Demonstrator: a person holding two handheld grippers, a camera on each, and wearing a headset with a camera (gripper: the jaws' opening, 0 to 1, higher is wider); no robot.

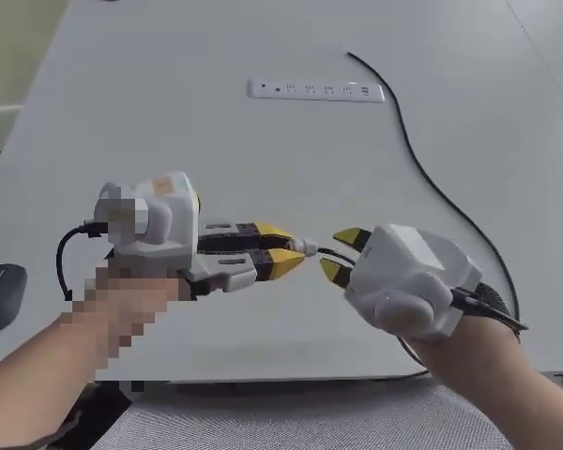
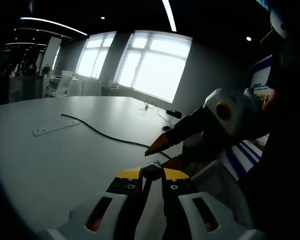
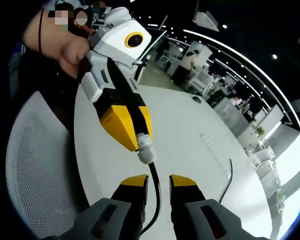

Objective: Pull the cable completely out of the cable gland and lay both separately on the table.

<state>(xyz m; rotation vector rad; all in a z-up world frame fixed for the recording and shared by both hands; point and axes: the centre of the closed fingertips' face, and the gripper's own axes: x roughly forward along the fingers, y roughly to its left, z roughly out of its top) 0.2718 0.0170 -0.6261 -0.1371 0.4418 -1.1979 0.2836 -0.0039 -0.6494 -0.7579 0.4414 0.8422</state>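
A small white cable gland (image 1: 306, 247) is pinched in the yellow tips of my left gripper (image 1: 286, 250), which is shut on it just above the table's near edge. A thin black cable (image 3: 153, 187) leaves the gland (image 3: 145, 148) and runs down between the jaws of my right gripper (image 3: 158, 182). Those jaws stand apart around the cable, with a gap showing beside it. In the head view the right gripper (image 1: 342, 254) faces the left one tip to tip, a few centimetres off. The left gripper view has the gland (image 2: 151, 170) at its own tips and the right gripper (image 2: 166, 150) close ahead.
A white power strip (image 1: 316, 90) lies at the far middle of the grey table (image 1: 169, 112). A long black cable (image 1: 432, 183) snakes down the right side. A dark mouse (image 1: 0, 295) sits at the left edge. A mesh chair seat (image 1: 291, 417) is below the near edge.
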